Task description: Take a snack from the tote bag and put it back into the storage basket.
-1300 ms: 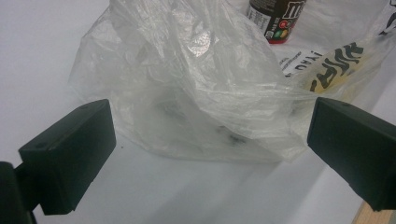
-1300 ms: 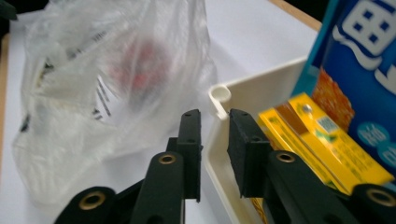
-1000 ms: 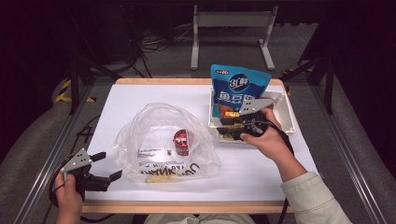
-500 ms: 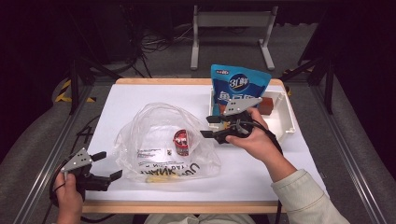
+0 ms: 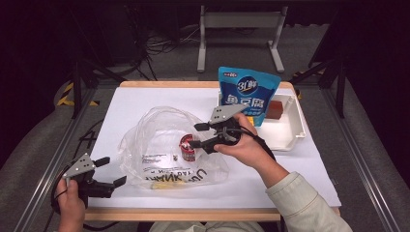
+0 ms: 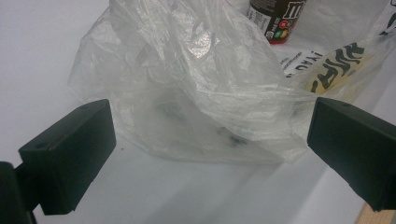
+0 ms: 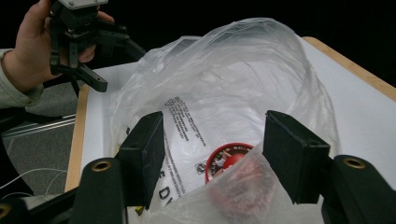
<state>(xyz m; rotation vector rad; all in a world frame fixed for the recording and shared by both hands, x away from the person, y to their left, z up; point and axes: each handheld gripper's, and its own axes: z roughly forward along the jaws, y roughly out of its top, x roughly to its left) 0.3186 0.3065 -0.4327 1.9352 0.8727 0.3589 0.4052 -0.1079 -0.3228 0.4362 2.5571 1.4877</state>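
The setting is a laboratory-type recording station, not a home. A white tabletop (image 5: 145,101) with a wooden edge stands inside a frame of metal rails (image 5: 360,159). Dark curtains close off the background. Loose cables (image 5: 159,43) lie on the grey carpeted floor beside a metal stand base (image 5: 239,29).

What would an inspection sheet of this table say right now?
Surface: white table with a wooden edge.
Job's things: clear plastic bag, mouth open, with a red-lidded jar inside.
Clutter: blue pouch standing in a white tray; brown block behind it.
Grippers: right claw open at the bag's mouth, above the jar; left claw open at the table's near left corner, facing the bag, apart from it.
Cables: tangled on the floor behind the table.
Surroundings: dark; grey metal stand behind.
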